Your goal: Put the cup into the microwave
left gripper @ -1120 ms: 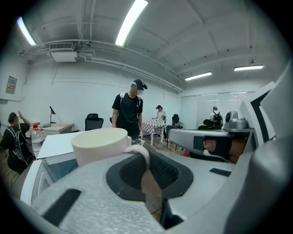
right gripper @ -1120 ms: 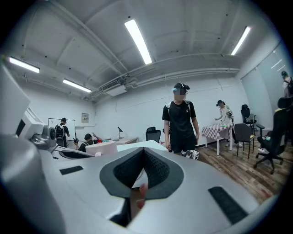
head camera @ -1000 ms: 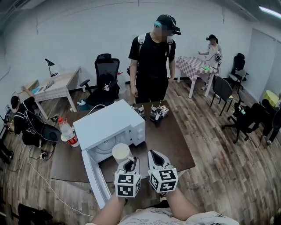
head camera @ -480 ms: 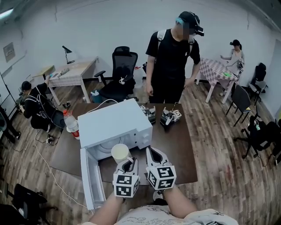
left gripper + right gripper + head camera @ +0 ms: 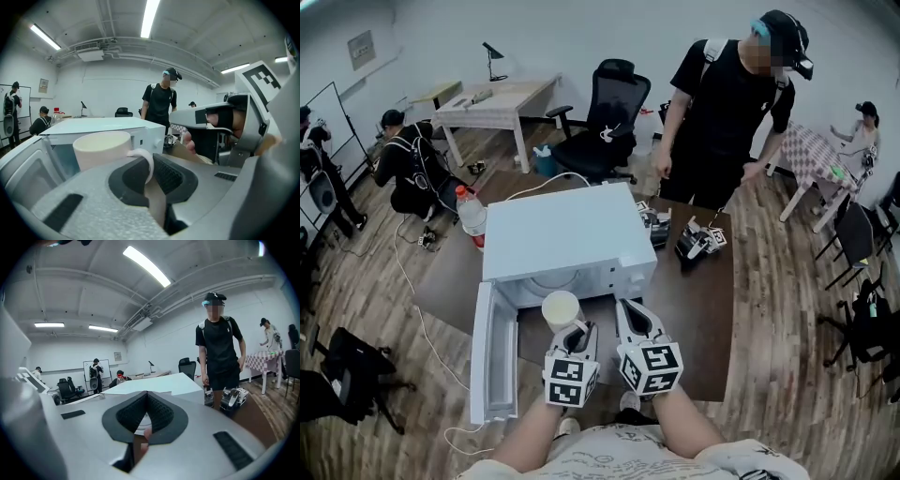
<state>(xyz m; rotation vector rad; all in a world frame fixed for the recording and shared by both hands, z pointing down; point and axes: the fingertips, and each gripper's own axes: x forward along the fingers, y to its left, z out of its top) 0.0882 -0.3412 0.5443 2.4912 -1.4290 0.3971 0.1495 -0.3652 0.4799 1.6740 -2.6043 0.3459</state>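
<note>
Cream cup (image 5: 561,310) upright, handle pinched in left gripper (image 5: 581,333), at the mouth of the microwave (image 5: 567,246). Microwave white; door (image 5: 490,356) swung fully open, leftward.

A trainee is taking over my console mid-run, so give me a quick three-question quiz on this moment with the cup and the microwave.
1. True or false: the door of the microwave is closed.
2. The left gripper holds the cup by: A) the rim, B) the handle, C) the base.
3. What is between the jaws of the right gripper?
Key: 1 false, the door is swung open; 2 B; 3 nothing, its jaws are together.
</note>
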